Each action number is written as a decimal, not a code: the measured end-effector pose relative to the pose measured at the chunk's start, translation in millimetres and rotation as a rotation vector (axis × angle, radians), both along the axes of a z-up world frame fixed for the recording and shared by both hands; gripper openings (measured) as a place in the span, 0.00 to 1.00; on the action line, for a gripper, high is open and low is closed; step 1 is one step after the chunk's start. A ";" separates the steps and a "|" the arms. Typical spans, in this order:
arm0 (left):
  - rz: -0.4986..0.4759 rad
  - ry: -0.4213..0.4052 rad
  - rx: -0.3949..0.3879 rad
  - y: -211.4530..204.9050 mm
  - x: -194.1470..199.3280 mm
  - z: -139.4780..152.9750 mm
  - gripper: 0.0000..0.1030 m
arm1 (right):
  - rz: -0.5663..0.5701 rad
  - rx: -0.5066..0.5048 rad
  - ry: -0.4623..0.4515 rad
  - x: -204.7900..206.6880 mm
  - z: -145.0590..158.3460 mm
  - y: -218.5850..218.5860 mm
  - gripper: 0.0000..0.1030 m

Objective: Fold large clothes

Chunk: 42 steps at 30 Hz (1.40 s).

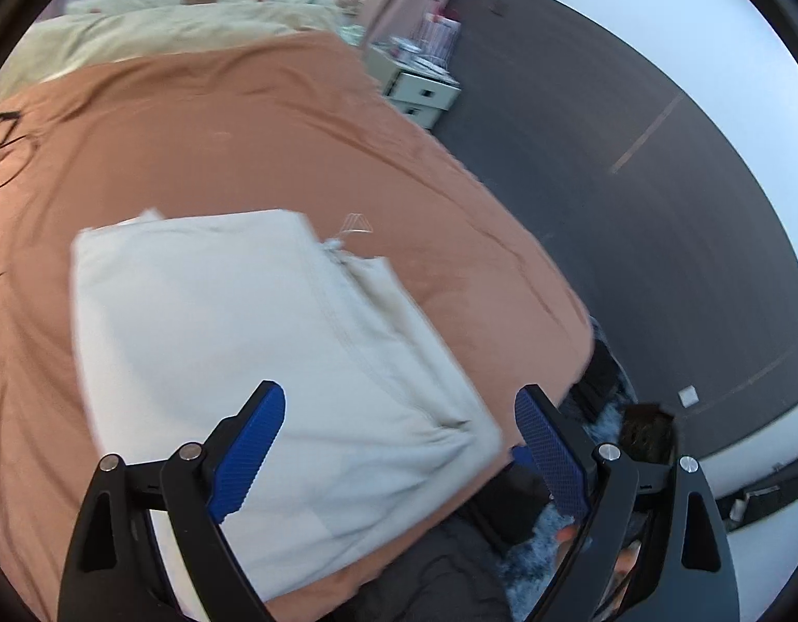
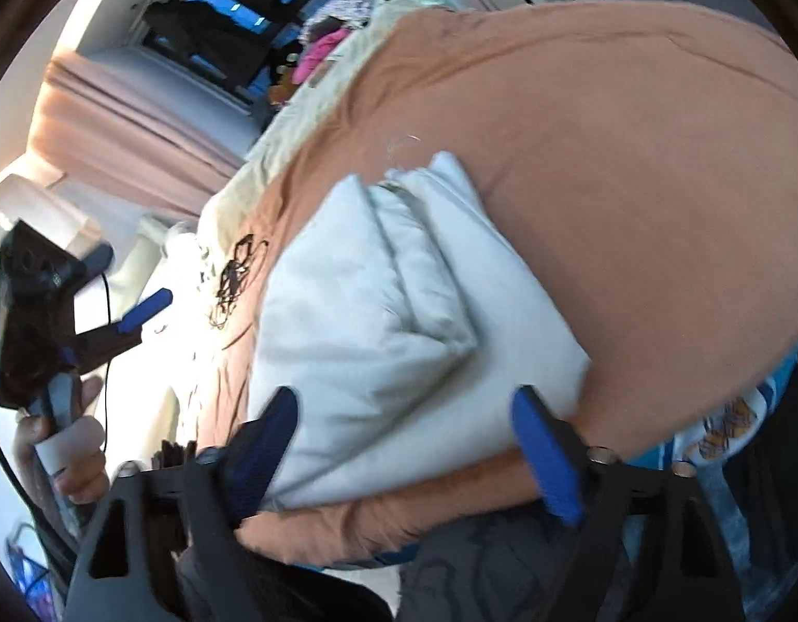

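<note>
A folded white garment (image 1: 254, 363) is lying on a brown bedsheet (image 1: 217, 145), filling the six o'clock part of both wrist views. The left gripper (image 1: 399, 414) and right gripper (image 2: 404, 425) are hovering over its near edge, jaws spread wide and gripping nothing. A person's hand (image 2: 72, 446) is holding the left gripper's handle at nine o'clock.

light: dim, cool | glare: bright window wash at left, right-wrist view | blur: motion smear | edges: fisheye bend, black vignette
</note>
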<state>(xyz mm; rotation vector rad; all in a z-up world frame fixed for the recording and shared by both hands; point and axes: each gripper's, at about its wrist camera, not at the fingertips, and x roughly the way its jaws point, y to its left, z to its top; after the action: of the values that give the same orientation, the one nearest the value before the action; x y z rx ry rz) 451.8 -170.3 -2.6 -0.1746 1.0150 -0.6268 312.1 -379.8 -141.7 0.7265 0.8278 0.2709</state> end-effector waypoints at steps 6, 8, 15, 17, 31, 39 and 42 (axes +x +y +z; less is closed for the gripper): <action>0.115 0.003 0.047 65.3 -3.3 -11.7 0.89 | 0.046 -0.117 0.058 47.4 -3.7 22.7 0.88; 0.164 0.015 0.057 92.8 -2.9 -21.5 0.89 | 0.075 -0.158 0.082 62.3 -8.9 29.0 0.88; 0.321 0.096 0.049 162.1 -1.6 -74.0 0.89 | 0.185 -0.262 0.175 107.1 -31.2 48.2 0.75; 0.347 0.129 0.046 171.4 -2.0 -88.6 0.89 | 0.207 -0.290 0.193 114.9 -35.3 53.3 0.73; 0.286 0.232 0.072 137.7 -4.0 -133.3 0.75 | 0.278 -0.284 0.081 96.4 -4.3 49.1 0.06; 0.251 0.245 0.100 112.4 7.3 -140.4 0.68 | 0.223 -0.264 0.074 77.4 -2.1 21.1 0.05; 0.219 0.262 0.094 99.1 11.6 -146.0 0.55 | 0.199 -0.258 0.070 67.3 -2.5 10.2 0.05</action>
<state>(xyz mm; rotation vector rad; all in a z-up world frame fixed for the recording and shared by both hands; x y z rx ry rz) 463.3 -71.1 -148.6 -0.2860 1.2557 -0.3613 379.4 -369.5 -144.2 0.4141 0.9824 0.3108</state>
